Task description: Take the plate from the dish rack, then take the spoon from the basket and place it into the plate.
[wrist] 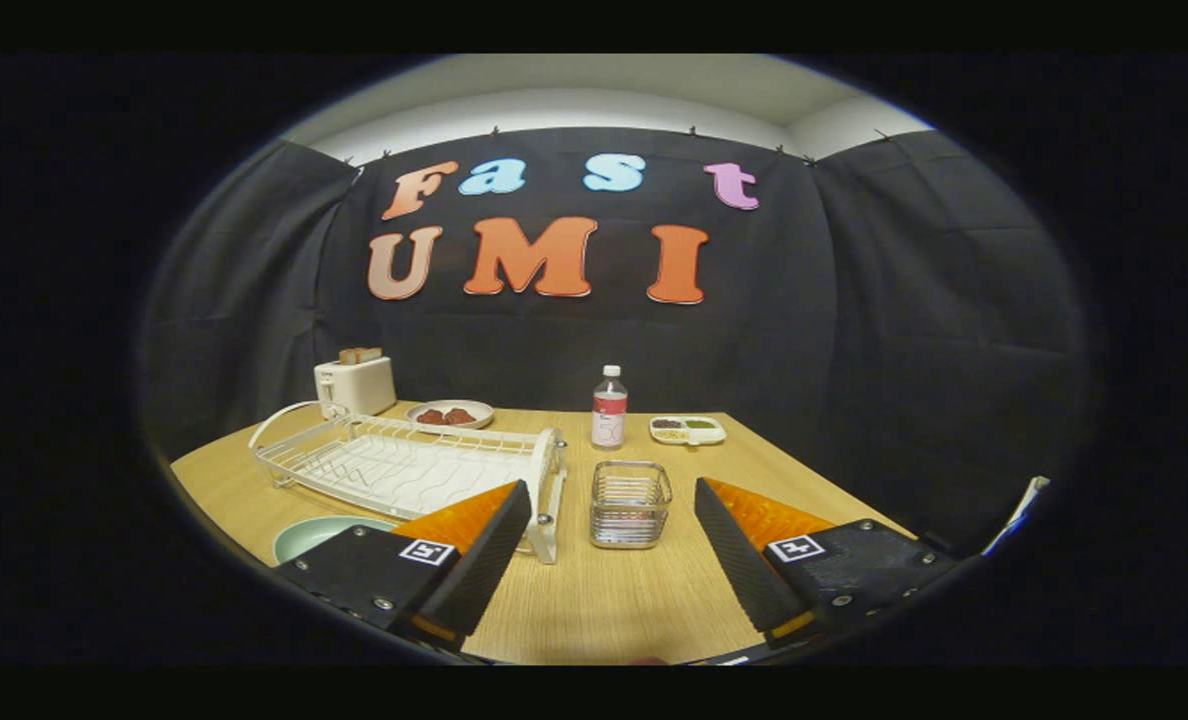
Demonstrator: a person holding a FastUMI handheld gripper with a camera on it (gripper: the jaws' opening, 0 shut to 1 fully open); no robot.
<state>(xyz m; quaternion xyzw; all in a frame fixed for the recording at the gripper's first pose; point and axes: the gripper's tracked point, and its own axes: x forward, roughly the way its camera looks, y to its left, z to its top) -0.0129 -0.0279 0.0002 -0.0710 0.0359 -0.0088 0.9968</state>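
Flanking the basket (631,503), jaws wide; plate (319,535) perhaps beside rack (404,465).

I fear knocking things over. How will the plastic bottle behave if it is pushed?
The bottle stands tall and narrow, so it probably tips easily. Round, it would likely roll. The hand-held gripper is open, near the wire basket.

A staged kitchen corner inside a recording booth is being shown: black cloth (904,300) is being hung as walls around 1 wooden table (594,600). Kitchen goods are being displayed on it: a toaster (356,385), a dish rack (404,470), a wire basket (631,503), a bottle (609,408).
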